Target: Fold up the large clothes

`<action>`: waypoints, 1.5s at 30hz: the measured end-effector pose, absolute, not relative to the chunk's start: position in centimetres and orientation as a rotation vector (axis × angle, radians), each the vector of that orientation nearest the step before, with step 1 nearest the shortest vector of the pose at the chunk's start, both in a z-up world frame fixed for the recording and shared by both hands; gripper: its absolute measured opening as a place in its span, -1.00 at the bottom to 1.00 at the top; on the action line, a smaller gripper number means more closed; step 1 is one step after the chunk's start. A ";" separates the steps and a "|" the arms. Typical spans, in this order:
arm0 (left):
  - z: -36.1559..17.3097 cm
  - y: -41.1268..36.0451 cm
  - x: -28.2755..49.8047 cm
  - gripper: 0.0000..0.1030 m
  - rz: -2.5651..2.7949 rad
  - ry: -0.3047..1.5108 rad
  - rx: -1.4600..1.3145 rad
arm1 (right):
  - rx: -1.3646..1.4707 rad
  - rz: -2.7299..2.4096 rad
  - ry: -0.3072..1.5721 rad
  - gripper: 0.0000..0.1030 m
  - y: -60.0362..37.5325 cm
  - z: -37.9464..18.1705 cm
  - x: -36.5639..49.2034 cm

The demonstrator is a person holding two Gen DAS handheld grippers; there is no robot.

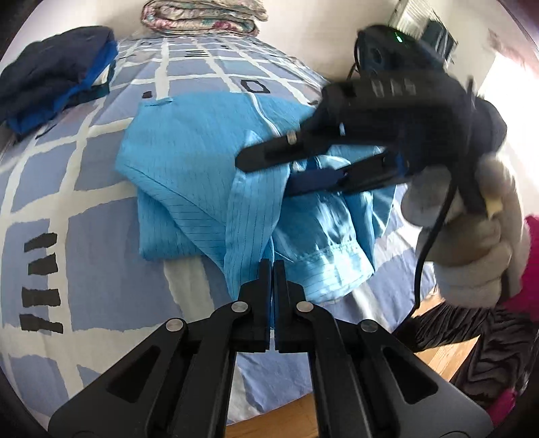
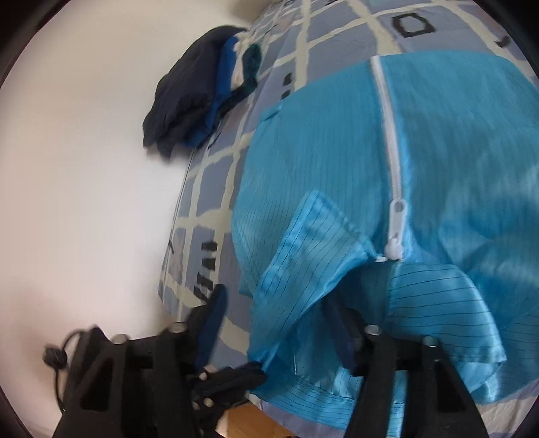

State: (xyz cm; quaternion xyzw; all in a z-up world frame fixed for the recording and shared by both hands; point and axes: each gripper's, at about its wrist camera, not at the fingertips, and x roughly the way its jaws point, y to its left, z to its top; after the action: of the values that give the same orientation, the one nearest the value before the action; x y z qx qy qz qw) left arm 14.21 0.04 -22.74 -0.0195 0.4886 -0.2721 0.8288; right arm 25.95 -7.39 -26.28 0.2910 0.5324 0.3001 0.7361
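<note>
A light blue striped garment (image 1: 188, 188) with a white zipper (image 2: 392, 148) lies partly folded on the bed. My left gripper (image 1: 272, 266) is shut on the garment's near edge, its cloth pinched between the fingers. My right gripper (image 1: 266, 175) is open above the garment's collar area, held by a gloved hand (image 1: 471, 242). In the right wrist view the right gripper (image 2: 279, 313) is open with its fingers (image 2: 215, 313) spread wide, and a blue collar flap (image 2: 303, 256) drapes over the gap.
The bed has a blue and white checked sheet (image 1: 84, 236). A dark navy and blue clothes pile (image 1: 54, 87) lies at the far left, also in the right wrist view (image 2: 198, 91). A folded floral quilt (image 1: 202, 15) sits at the head. A white wall (image 2: 84, 202) borders the bed. Wooden floor (image 1: 444, 357) shows below.
</note>
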 end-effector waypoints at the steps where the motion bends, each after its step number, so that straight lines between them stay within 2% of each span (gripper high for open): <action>1: -22.6 0.2 14.3 -1.00 -0.574 1.035 -0.050 | 0.634 0.671 1.167 0.04 -7.2 -26.3 25.9; 6: -21.7 1.6 15.0 -1.00 -0.562 1.022 -0.130 | 0.583 0.709 1.164 0.01 -6.5 -25.8 25.1; 7: -21.6 1.8 15.0 -1.00 -0.560 1.020 -0.136 | 0.572 0.707 1.160 -0.07 -6.6 -25.7 24.9; 8: -21.6 1.9 15.0 -1.00 -0.558 1.019 -0.143 | 0.546 0.699 1.158 -0.28 -6.6 -25.6 24.5; 9: -21.7 1.9 15.1 -1.00 -0.563 1.024 -0.153 | 0.521 0.698 1.160 -0.33 -6.5 -25.6 24.3; 16: -22.2 0.9 14.9 -1.00 -0.598 1.044 -0.143 | 0.419 0.653 1.134 -0.35 -5.5 -26.1 25.2; 18: -22.7 0.2 14.6 -1.00 -0.612 1.059 -0.115 | 0.406 0.621 1.119 -0.64 -5.7 -26.1 26.0; 21: -23.1 -0.5 14.3 -1.00 -0.619 1.068 -0.096 | 0.387 0.615 1.115 -0.92 -5.5 -26.1 26.5; 22: -23.1 -0.6 14.2 -1.00 -0.620 1.067 -0.087 | 0.368 0.607 1.120 -0.93 -5.4 -26.1 26.4; 25: -23.2 -1.0 13.9 -1.00 -0.630 1.069 -0.050 | 0.393 0.611 1.131 -0.92 -5.8 -26.2 26.4; 26: -23.1 -0.9 13.9 -1.00 -0.627 1.073 -0.049 | 0.416 0.618 1.137 -0.78 -6.2 -26.2 26.4; 27: -23.0 -0.4 13.9 -1.00 -0.628 1.079 -0.071 | 0.434 0.621 1.144 -0.47 -6.7 -26.2 26.4; 28: -22.8 0.0 13.9 -1.00 -0.633 1.084 -0.096 | 0.467 0.640 1.142 -0.36 -7.4 -26.0 26.3; 29: -22.4 1.0 14.0 -1.00 -0.631 1.077 -0.144 | 0.503 0.657 1.128 -0.28 -8.4 -25.6 26.0; 32: -21.5 3.8 14.8 -1.00 -0.591 1.057 -0.249 | 0.572 0.699 1.061 -0.22 -11.0 -23.8 24.2; 33: -21.4 4.9 15.4 -1.00 -0.563 1.059 -0.287 | 0.561 0.675 1.027 -0.11 -12.4 -23.0 23.1; 37: -20.9 6.4 16.9 -1.00 -0.522 1.042 -0.357 | 0.420 0.549 0.950 -0.08 -15.6 -22.1 19.9; 45: -21.0 1.1 17.0 -1.00 -0.619 1.073 -0.250 | -0.109 0.394 0.926 -0.07 -13.4 -24.8 18.7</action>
State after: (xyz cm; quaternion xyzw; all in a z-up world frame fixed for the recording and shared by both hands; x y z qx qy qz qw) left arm 16.97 1.11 -21.05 -0.1169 0.5013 -0.2891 0.8071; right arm 18.74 -13.44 -24.84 -0.0520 0.4435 0.1888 0.8746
